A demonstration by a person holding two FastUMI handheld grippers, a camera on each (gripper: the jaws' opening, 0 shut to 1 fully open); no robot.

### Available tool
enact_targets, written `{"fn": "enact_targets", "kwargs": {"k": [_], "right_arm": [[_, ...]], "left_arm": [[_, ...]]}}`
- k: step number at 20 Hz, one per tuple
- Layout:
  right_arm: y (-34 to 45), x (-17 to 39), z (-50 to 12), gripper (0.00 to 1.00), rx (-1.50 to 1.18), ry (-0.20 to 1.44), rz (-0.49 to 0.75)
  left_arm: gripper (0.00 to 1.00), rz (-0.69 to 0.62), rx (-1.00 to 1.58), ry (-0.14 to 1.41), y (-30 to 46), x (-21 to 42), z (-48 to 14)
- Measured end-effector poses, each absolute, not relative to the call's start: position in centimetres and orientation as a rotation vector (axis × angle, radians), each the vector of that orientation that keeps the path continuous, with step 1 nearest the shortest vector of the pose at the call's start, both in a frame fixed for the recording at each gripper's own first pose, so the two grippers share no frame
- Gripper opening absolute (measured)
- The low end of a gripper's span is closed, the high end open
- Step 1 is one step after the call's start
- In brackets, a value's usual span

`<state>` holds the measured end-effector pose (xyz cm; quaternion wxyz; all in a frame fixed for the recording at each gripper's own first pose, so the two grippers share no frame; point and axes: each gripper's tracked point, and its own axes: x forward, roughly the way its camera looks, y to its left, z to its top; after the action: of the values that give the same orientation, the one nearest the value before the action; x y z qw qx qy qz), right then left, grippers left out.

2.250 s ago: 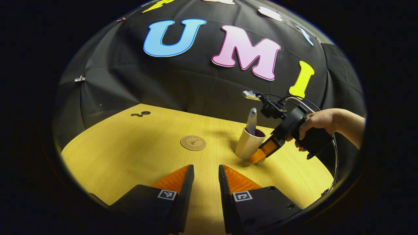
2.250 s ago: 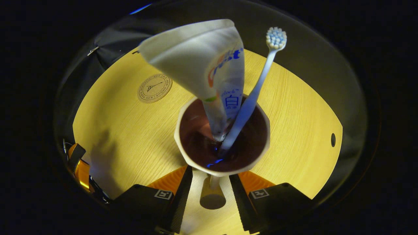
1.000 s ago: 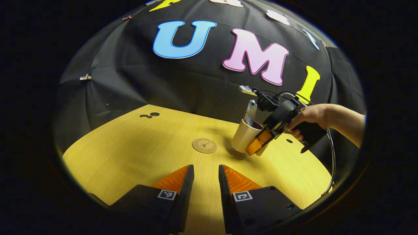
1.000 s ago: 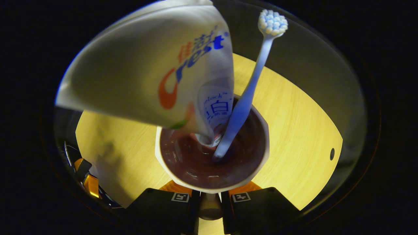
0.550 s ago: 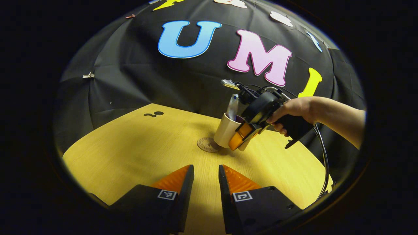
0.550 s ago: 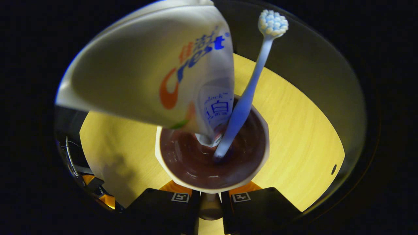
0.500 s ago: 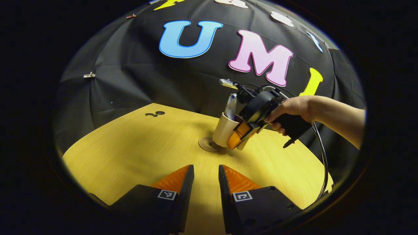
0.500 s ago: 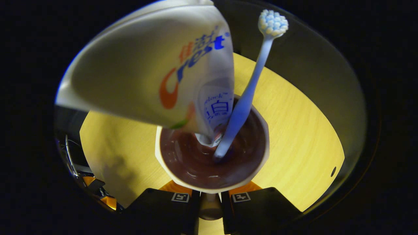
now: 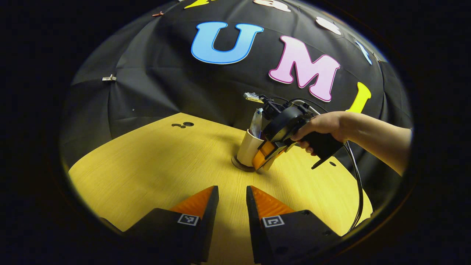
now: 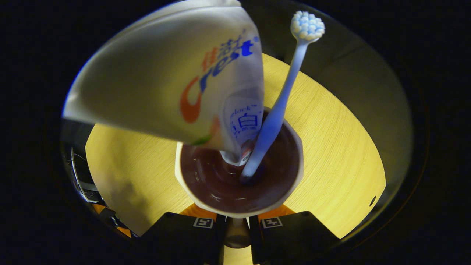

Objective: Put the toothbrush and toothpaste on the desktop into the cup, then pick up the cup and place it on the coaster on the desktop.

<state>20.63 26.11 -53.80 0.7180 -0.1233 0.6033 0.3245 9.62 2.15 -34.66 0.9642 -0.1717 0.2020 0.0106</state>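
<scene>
Two items, the toothbrush (image 10: pixel 283 103) and the toothpaste (image 10: pixel 176 81), stand inside the cup (image 10: pixel 239 176), so the first half of the task looks done and the placing step is in hand. In the left gripper view the right gripper (image 9: pixel 266 160), held in a hand (image 9: pixel 322 127), has the cup at the coaster (image 9: pixel 241 165), a dark disc peeking from under the cup's base. Whether the base rests on the disc or hangs just above it cannot be told.

In the right gripper view the fingers close in on the handle (image 10: pixel 237 233) below the rim, and the grip appears firm on it. The left gripper (image 9: pixel 232 204) idles over the surface (image 9: pixel 147 169), its jaws parted by a narrow gap with nothing between them, well apart from the cup.

Judging from this, the next move calls for settling the cup flat and centred on the disc, then easing the fingers apart without nudging the handle. The tall tube leans out over the rim toward the camera, so a jolt on release could tip the load.

Writing on the tube includes a blue and orange brand word with characters above it and smaller print near the neck; it is not transcribed here. The coaster's face is hidden under the cup.
</scene>
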Motion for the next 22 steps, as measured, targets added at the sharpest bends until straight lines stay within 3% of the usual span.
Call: {"fn": "enact_targets", "kwargs": {"k": [1, 4, 5, 8, 10, 11, 14, 18, 22], "right_arm": [[26.4, 20.6, -54.0, 0.32, -0.278, 1.337, 0.717], [26.6, 20.5, -54.3, 0.33, -0.280, 1.354, 0.723], [26.6, 20.5, -54.4, 0.28, -0.283, 1.361, 0.723], [26.8, 20.5, -54.4, 0.33, -0.269, 1.365, 0.720], [26.3, 20.6, -53.8, 0.29, -0.256, 1.360, 0.723], [26.0, 20.6, -53.5, 0.35, -0.255, 1.357, 0.724], [26.1, 20.8, -53.4, 0.36, -0.252, 1.353, 0.715], [25.6, 21.0, -52.7, 0.59, -0.261, 1.335, 0.713], [25.6, 21.4, -51.7, 0.64, -0.229, 1.290, 0.695]], "left_arm": [[0.48, 0.022, -0.349, 0.410, 2.2, 9.6, -34.6], [0.48, 0.027, -0.353, 0.412, 2.3, 9.8, -34.9], [0.48, 0.028, -0.353, 0.412, 2.3, 9.9, -34.9], [0.48, 0.029, -0.354, 0.409, 2.2, 10.0, -34.8], [0.48, 0.029, -0.352, 0.412, 2.2, 10.1, -34.9], [0.48, 0.028, -0.352, 0.413, 2.1, 10.1, -34.9], [0.48, 0.026, -0.352, 0.412, 2.0, 10.2, -34.7], [0.48, 0.021, -0.347, 0.410, 1.7, 10.3, -34.3], [0.48, 0.014, -0.345, 0.420, 1.6, 10.2, -33.8]]}}
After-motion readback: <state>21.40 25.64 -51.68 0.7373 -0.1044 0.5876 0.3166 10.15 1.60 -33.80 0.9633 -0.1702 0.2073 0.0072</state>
